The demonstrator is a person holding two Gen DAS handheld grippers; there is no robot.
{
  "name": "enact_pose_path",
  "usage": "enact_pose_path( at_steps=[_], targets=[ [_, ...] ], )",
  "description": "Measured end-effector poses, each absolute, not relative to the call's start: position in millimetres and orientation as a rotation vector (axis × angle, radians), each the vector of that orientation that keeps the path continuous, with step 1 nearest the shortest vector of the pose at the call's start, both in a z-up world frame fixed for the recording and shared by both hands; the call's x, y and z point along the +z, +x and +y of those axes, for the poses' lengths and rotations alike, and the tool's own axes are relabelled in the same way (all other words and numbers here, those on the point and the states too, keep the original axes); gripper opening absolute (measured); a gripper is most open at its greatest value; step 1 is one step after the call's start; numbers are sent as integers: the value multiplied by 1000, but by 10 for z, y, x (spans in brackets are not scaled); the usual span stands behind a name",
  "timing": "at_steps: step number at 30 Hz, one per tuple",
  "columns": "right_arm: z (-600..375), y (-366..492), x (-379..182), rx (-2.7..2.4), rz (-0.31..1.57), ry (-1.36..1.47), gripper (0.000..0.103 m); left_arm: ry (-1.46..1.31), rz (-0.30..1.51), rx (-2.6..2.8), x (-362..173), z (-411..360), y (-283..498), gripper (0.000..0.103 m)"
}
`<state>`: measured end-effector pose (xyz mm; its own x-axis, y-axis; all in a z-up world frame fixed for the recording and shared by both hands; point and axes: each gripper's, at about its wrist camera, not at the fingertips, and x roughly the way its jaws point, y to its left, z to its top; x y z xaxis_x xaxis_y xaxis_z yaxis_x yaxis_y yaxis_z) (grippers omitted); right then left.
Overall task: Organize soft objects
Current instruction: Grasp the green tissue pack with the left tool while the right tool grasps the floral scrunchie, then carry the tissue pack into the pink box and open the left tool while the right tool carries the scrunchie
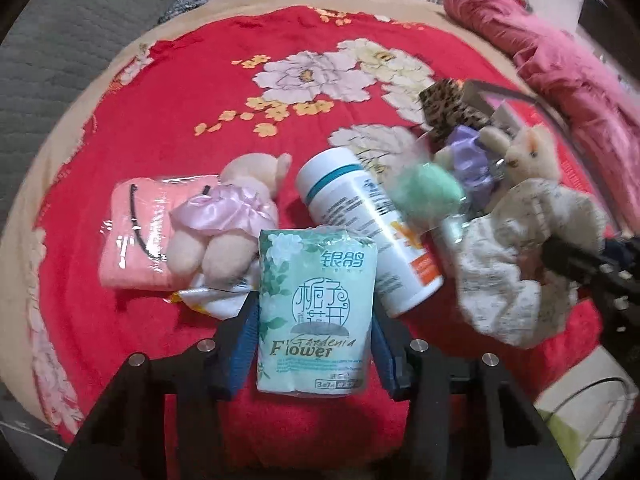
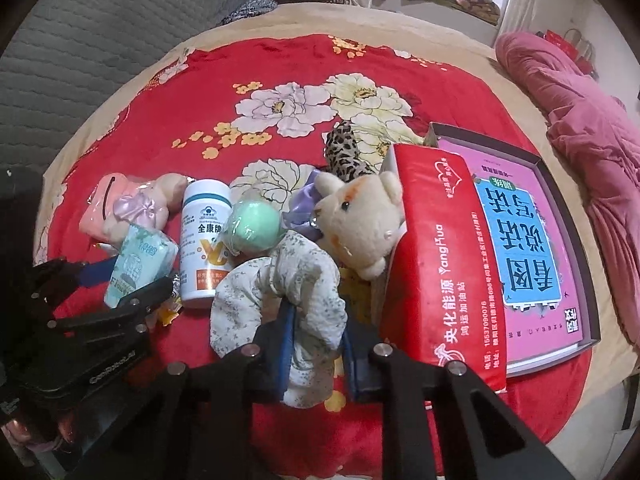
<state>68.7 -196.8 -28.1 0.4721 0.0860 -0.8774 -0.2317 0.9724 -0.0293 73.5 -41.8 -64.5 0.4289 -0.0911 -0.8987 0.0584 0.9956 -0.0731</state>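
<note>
A mint-green pack of tissues (image 1: 316, 312) printed "Flower" stands between the blue pads of my left gripper (image 1: 316, 344), which press on both its sides. That pack (image 2: 136, 264) and the left gripper (image 2: 120, 276) also show at the left of the right wrist view. My right gripper (image 2: 316, 344) is shut on a floral cream cloth piece (image 2: 280, 280) that bunches up above the pads. In the left wrist view the cloth (image 1: 516, 264) and the dark right gripper (image 1: 580, 264) sit at the right. All lies on a red flowered blanket (image 1: 180, 128).
A wrapped pink towel (image 1: 132, 236) and a plush in pink satin (image 1: 224, 220) lie left. A white bottle (image 1: 360, 224), a green ball (image 1: 424, 192), a purple scrunchie (image 1: 468, 152), a beige bear (image 2: 360, 216) and a leopard piece (image 2: 344, 152) crowd the middle. A red tissue box (image 2: 440, 260) leans on a boxed pink book (image 2: 528, 232).
</note>
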Motion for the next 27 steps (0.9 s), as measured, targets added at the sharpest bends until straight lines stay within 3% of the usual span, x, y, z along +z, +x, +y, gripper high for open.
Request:
enact_pose_path(
  at_steps=[15,27],
  targets=[
    [-2206,629,33,284,983,-1,13,-154,1033,-133,-132,-290,627,50],
    [-3109,589,686,78,816,76,13,-67,912,-324,527,-1267,845,50]
  ],
)
